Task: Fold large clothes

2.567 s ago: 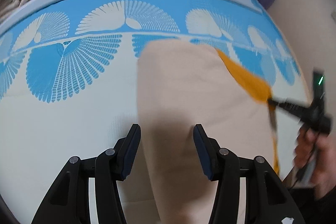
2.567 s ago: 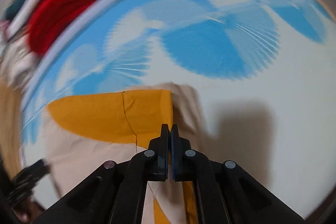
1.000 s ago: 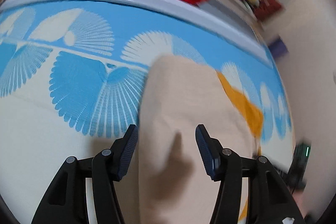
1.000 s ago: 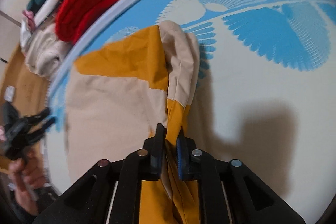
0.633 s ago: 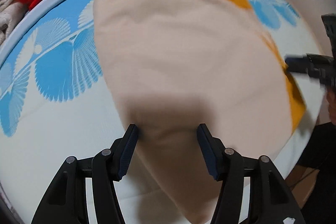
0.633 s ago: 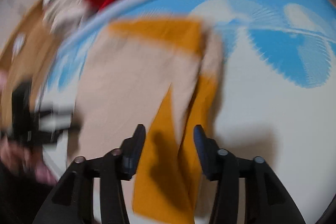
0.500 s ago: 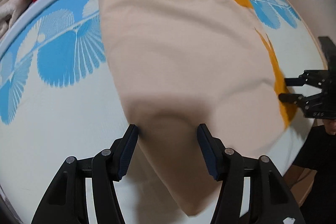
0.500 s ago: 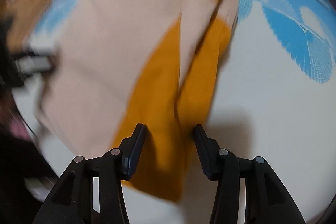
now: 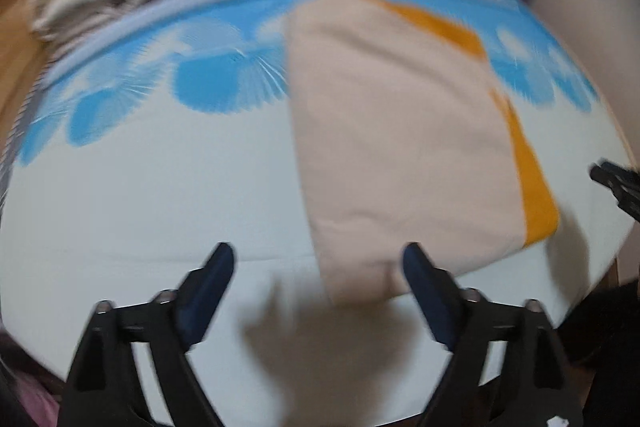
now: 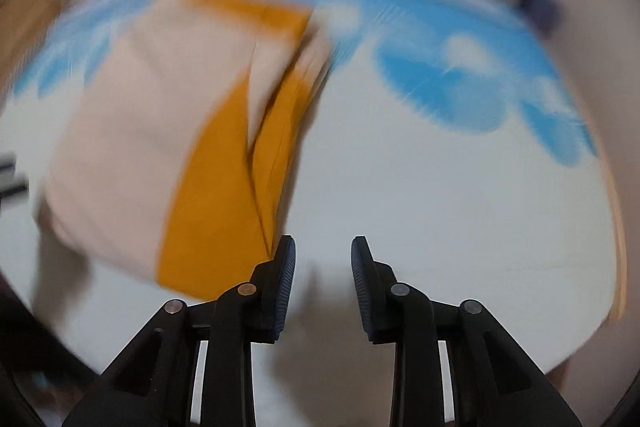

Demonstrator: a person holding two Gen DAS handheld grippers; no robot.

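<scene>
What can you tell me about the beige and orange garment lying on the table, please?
The garment is soft woven-looking cloth, mostly beige with mustard-orange panels along its far edge and right side. It lies folded into a rough rectangle, flat on the white and blue patterned table cover. In the right wrist view, layered edges and a crease show down its orange side. Neither the left gripper nor the right gripper holds it; both are open.

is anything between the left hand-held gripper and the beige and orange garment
Nothing visible. The left hand-held gripper is open just short of the garment's near edge, with only bare mat between them. The right hand-held gripper is open beside it.
</scene>
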